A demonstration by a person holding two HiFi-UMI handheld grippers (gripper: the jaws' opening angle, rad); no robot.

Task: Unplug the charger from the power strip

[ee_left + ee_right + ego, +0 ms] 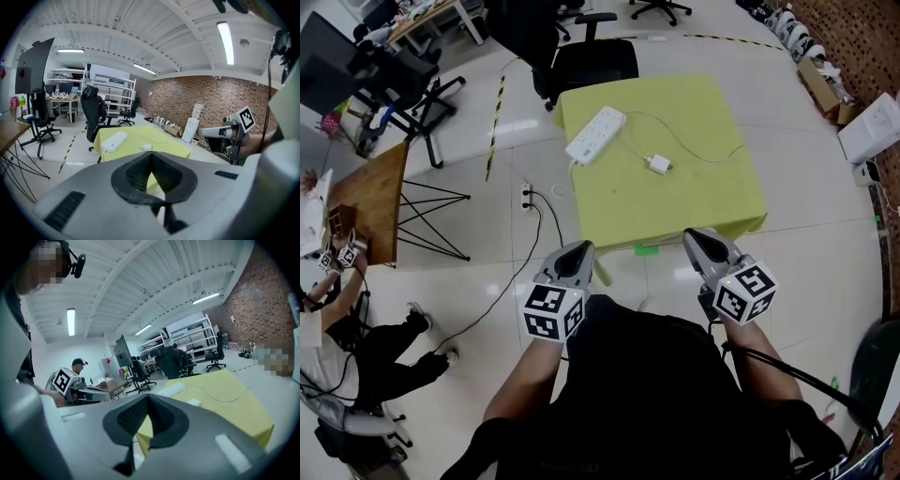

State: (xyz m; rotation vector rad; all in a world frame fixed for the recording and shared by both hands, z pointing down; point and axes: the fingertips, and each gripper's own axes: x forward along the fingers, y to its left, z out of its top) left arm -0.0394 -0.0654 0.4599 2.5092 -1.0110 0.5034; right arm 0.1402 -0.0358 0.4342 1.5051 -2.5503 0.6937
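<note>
**Charger Off the Strip, Claws Held Back**

Holds the left claw (pixel 577 251) and the right claw (pixel 705 240) low, close to the body and short of the near edge of the counter (pixel 712 211). Shows each pressed together on nothing, which suits a resting stance: nothing lies within reach to pinch, and shut tips cannot snag a cord.

Finds the charger (pixel 659 164) well ahead of both claws, lying flat on the counter, somewhat nearer the right claw's line than the left's. Finds the power strip (pixel 595 134) farther ahead again, toward the left claw's side, apart from the charger with bare yellow cloth between them. Reads that gap as the plug out of its socket, so likely the main step done, though too small to make out prongs.

Traces a thin cable (pixel 703 150) looping from the charger ahead and off toward the right claw's side, slack enough to let the charger rest loose. Follows the strip's own cord over the counter's edge on the left claw's side, down to a floor socket (pixel 525 195).
</note>
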